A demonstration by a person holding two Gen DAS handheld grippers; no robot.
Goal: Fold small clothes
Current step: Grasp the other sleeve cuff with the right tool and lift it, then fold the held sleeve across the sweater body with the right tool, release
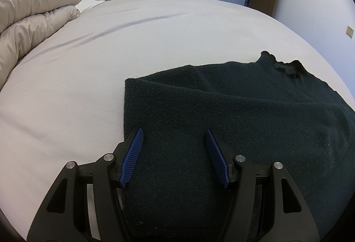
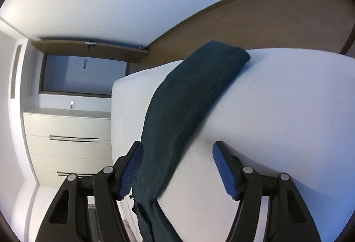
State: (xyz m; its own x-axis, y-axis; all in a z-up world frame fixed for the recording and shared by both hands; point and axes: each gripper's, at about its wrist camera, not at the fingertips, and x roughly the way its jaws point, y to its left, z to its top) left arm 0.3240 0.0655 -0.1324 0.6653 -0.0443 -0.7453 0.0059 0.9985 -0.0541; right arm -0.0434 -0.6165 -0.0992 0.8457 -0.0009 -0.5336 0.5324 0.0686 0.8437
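Two grippers are in my views, and I can read no writing or labels anywhere. My left gripper (image 1: 174,134) hangs over the dark green knit sweater (image 1: 233,113), its ribbed blue pads (image 1: 133,160) spread wide and gripping nothing. The sweater lies flat on the smooth pale bed sheet (image 1: 88,69), one side folded over, fuzzy weave, scalloped collar. My right gripper (image 2: 177,149) is rolled sideways, fingers apart around the sweater's folded edge (image 2: 188,98), not pinching it. A puffy beige duvet (image 1: 33,16) is bunched well apart from the sweater.
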